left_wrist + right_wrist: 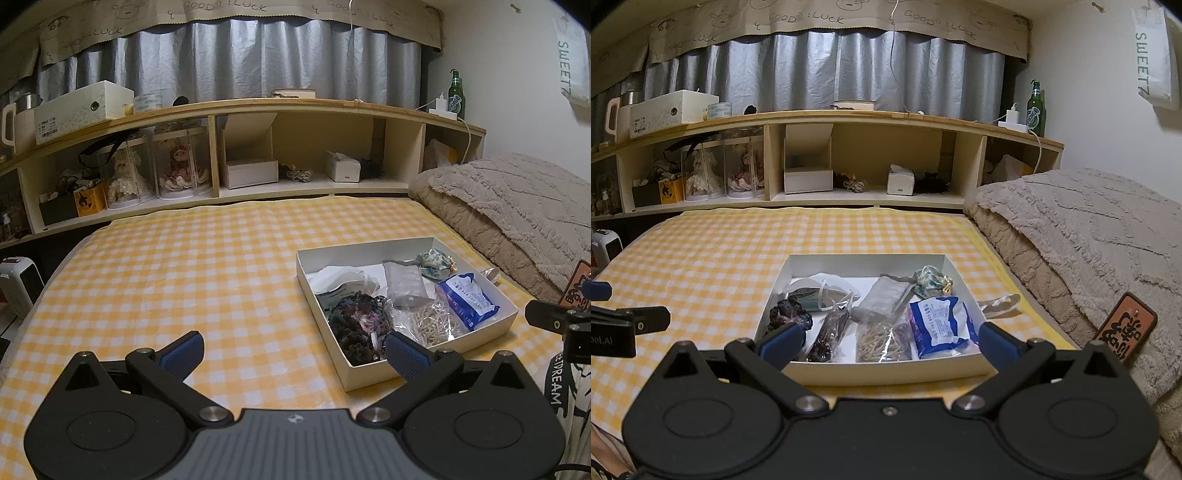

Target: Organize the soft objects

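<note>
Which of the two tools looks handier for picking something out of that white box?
The right tool, probably: it is open and faces the white box squarely. The left tool, also open, has the box off to one side.

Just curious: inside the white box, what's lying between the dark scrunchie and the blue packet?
Two clear bags: one with dark bits, one of rubber bands, between scrunchie and packet, seen from the right wrist.

The right gripper [888, 345] hangs wide open over the white box [871, 367] of seemingly soft items.
</note>
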`<action>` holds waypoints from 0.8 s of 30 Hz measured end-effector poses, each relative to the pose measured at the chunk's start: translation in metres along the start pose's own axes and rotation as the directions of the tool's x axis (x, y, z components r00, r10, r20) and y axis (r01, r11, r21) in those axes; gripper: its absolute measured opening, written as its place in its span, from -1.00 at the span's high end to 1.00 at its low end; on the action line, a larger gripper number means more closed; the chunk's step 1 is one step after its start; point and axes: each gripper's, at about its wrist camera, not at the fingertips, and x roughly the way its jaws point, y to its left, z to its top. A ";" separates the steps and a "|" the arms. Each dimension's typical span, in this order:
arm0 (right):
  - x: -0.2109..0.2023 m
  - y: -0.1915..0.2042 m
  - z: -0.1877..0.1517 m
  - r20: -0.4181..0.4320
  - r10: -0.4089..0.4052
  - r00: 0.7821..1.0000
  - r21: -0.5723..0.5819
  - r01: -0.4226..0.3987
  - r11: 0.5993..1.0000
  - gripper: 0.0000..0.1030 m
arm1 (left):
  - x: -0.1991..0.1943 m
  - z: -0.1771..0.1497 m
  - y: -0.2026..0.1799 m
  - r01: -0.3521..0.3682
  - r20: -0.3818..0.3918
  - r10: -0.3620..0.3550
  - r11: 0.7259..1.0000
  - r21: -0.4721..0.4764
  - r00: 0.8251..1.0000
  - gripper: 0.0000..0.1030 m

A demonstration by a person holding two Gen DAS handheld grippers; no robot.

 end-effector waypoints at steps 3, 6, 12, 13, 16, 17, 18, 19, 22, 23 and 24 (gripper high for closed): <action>0.000 0.001 0.000 -0.001 0.000 1.000 0.002 0.000 1.000 -1.00 | 0.000 0.000 0.001 -0.001 0.000 0.001 1.000 -0.002 1.000 -1.00; -0.001 -0.001 -0.001 -0.001 0.000 1.000 0.006 0.000 1.000 -1.00 | 0.000 0.000 0.001 -0.003 0.001 0.003 1.000 -0.004 1.000 -1.00; -0.001 -0.001 -0.001 -0.001 0.001 1.000 0.006 -0.001 1.000 -1.00 | 0.000 0.000 0.001 -0.003 0.001 0.003 1.000 -0.005 1.000 -1.00; -0.001 -0.001 -0.001 -0.002 0.001 1.000 0.006 -0.001 1.000 -1.00 | 0.000 0.000 0.001 -0.003 0.001 0.003 1.000 -0.005 1.000 -1.00; 0.000 -0.001 -0.001 -0.001 0.001 1.000 0.006 -0.001 1.000 -1.00 | 0.000 0.000 0.002 -0.003 0.000 0.003 1.000 -0.004 1.000 -1.00; 0.000 -0.001 -0.001 0.000 0.002 1.000 0.006 -0.002 1.000 -1.00 | -0.001 0.000 0.002 -0.001 0.001 0.001 1.000 -0.005 1.000 -1.00; 0.000 -0.002 -0.001 0.000 0.001 1.000 0.007 -0.001 1.000 -1.00 | -0.001 0.000 0.002 -0.001 0.001 0.001 1.000 -0.005 1.000 -1.00; 0.000 -0.002 -0.001 -0.001 0.001 1.000 0.006 -0.001 1.000 -1.00 | -0.001 0.000 0.002 -0.002 0.001 0.002 1.000 -0.006 1.000 -1.00; 0.000 -0.002 -0.002 -0.001 0.001 1.000 0.006 -0.001 1.000 -1.00 | -0.001 0.000 0.001 -0.003 0.001 0.003 1.000 -0.006 1.000 -1.00; 0.000 -0.002 -0.001 -0.001 0.001 1.000 0.007 -0.001 1.000 -1.00 | -0.001 0.000 0.001 -0.002 0.001 0.002 1.000 -0.006 1.000 -1.00; 0.000 -0.002 -0.001 -0.001 0.001 1.000 0.007 -0.001 1.000 -1.00 | -0.001 0.000 0.001 -0.002 0.001 0.002 1.000 -0.006 1.000 -1.00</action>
